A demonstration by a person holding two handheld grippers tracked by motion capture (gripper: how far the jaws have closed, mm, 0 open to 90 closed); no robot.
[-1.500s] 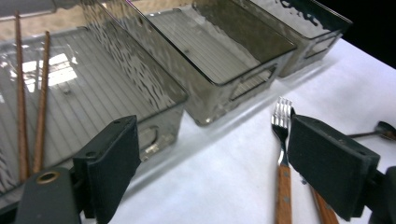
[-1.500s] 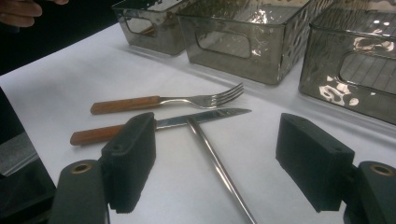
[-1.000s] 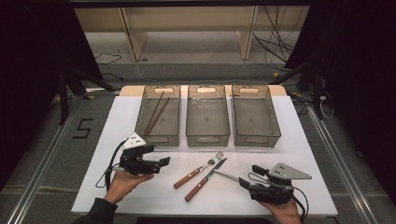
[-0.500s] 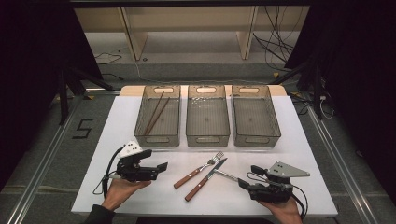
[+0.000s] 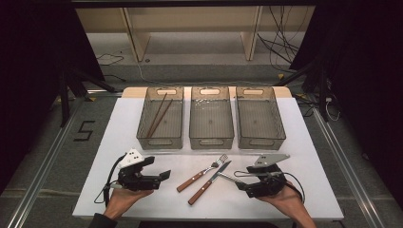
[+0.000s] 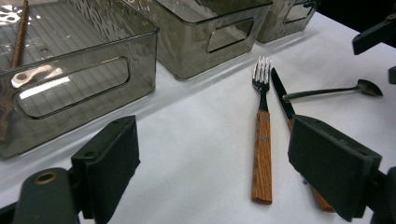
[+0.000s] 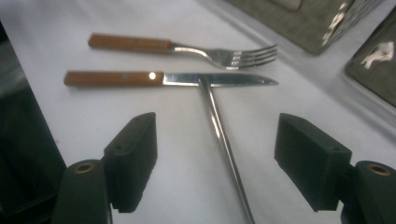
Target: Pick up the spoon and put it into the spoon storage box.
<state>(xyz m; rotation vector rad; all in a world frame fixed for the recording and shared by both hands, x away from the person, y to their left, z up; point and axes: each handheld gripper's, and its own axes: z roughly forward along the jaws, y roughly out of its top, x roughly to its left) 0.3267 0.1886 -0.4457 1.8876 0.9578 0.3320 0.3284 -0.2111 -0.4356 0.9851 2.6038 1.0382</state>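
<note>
A wood-handled fork [image 5: 202, 173] and a wood-handled knife [image 5: 208, 183] lie side by side on the white table [image 5: 123, 123], between my two grippers. A thin metal spoon [image 5: 229, 176] lies with its handle tip against the knife blade [image 7: 219, 80]. My right gripper [image 5: 243, 178] points left at it. The spoon handle [image 7: 223, 140] runs between its jaws [image 7: 219, 154], which have just been closing a little but stand apart from it. My left gripper [image 5: 157, 169] is open with nothing in it [image 6: 224, 158] and faces the fork [image 6: 261, 140] and the spoon [image 6: 327, 91].
Three clear grey bins stand in a row behind the cutlery: the left bin [image 5: 142, 133] holds brown chopsticks [image 5: 159, 116], while the middle bin [image 5: 211, 141] and the right bin [image 5: 281, 130] hold nothing I can see. The table's near edge is close behind both hands.
My right gripper has moved left and slightly away from the near edge, over the spoon handle. My left gripper has dropped slightly toward the near edge. The cutlery has not moved.
</note>
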